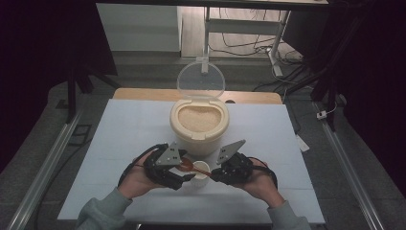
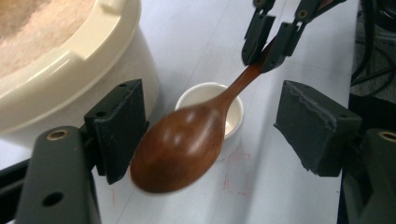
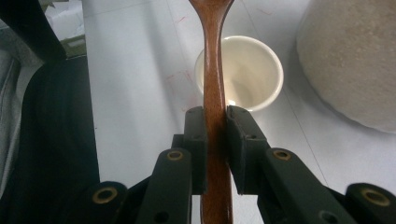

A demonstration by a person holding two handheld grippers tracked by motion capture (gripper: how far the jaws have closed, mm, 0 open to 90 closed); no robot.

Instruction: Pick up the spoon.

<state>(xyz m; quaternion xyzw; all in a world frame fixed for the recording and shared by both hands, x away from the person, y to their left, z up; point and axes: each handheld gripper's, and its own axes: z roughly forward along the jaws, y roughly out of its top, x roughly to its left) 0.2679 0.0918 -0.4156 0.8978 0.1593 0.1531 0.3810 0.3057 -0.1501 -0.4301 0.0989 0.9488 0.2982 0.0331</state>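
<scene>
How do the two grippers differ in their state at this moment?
The right gripper is shut on the spoon handle; the left gripper stands open, its pads apart from the spoon bowl between them. The right one reaches over the cup from the right, the left from the left. Both are black and hand-held.

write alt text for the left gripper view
A brown wooden spoon, its handle clamped by the far right tongs, has its bowl between the open left tongs, above a small white cup on the white table. A cream rice container stands at upper left.
</scene>
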